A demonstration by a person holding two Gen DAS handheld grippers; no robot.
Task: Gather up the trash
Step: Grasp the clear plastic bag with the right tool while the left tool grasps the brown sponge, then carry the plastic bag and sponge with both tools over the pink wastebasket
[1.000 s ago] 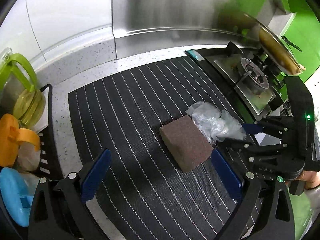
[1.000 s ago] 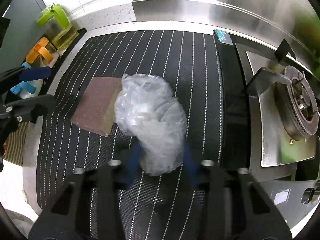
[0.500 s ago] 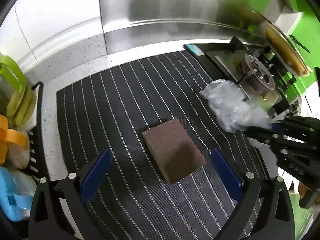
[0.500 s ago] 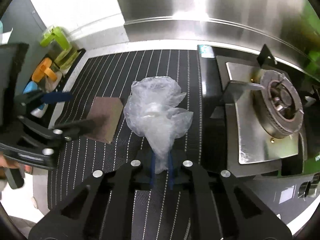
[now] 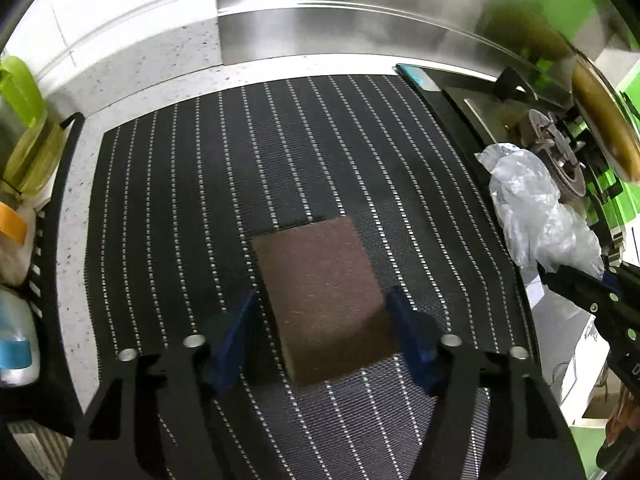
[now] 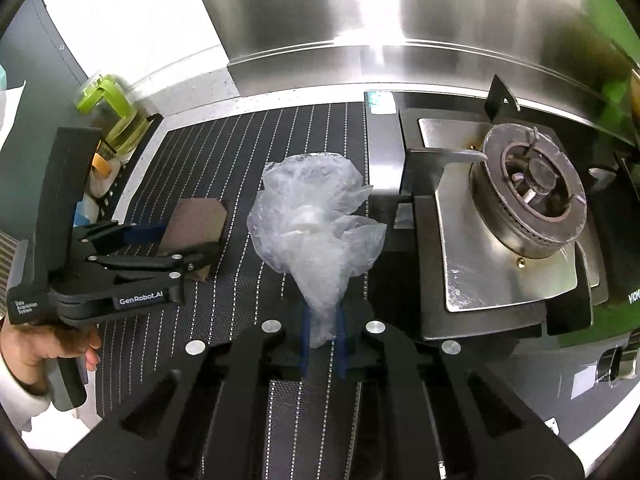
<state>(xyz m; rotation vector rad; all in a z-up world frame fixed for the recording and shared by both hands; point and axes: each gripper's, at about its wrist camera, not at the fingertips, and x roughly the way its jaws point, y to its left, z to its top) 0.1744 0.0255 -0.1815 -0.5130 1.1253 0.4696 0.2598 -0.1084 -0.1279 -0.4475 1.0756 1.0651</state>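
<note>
My right gripper (image 6: 322,338) pinches the neck of one crumpled clear plastic bag (image 6: 314,224), lifted above the striped mat (image 6: 240,152) beside the single gas burner (image 6: 530,196). My left gripper (image 5: 320,332) is spread around one brown sponge block (image 5: 320,292), its two blue pads (image 5: 236,332) flanking the sides; I cannot tell whether they touch it. The block lies flat on the mat. At the mat's left edge, a rack holds one green-lidded jar (image 6: 114,116).

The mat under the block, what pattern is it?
The mat is black with white dotted stripes, clearest from the left wrist.
</note>
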